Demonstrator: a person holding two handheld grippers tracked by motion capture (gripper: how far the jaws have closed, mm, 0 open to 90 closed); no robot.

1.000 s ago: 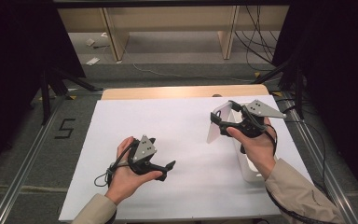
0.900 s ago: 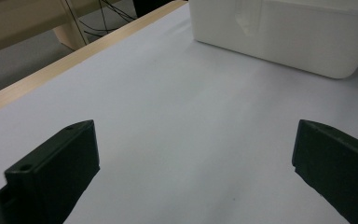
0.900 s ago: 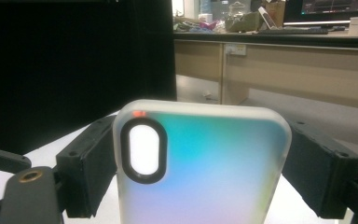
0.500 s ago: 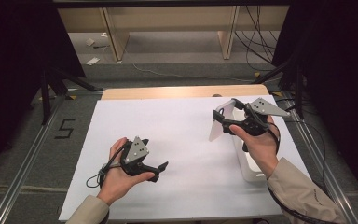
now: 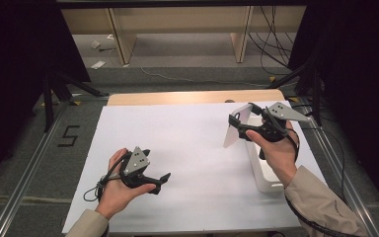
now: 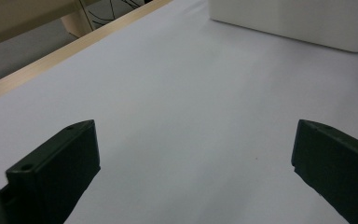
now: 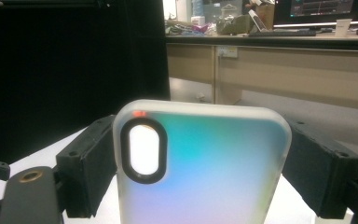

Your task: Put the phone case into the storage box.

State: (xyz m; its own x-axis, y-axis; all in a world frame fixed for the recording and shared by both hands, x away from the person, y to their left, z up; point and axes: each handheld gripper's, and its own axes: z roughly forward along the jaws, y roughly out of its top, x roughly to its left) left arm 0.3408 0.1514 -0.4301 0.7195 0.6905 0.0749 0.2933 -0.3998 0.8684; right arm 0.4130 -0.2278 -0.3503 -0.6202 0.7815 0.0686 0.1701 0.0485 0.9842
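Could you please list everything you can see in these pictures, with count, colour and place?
phone case: one, translucent with a blue-green sheen, held upright between the right gripper's fingers
tray: one, white, near right of the sheet, under the right hand
sheet: one, white, covering the table
table: one, light wood, edge showing beyond the sheet
left gripper: one, black, open, low over the near left of the sheet
right gripper: one, black, closed on the phone case, raised at the right

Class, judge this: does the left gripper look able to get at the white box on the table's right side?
Probably yes: the left gripper is open, and bare white table lies between it and the white box.
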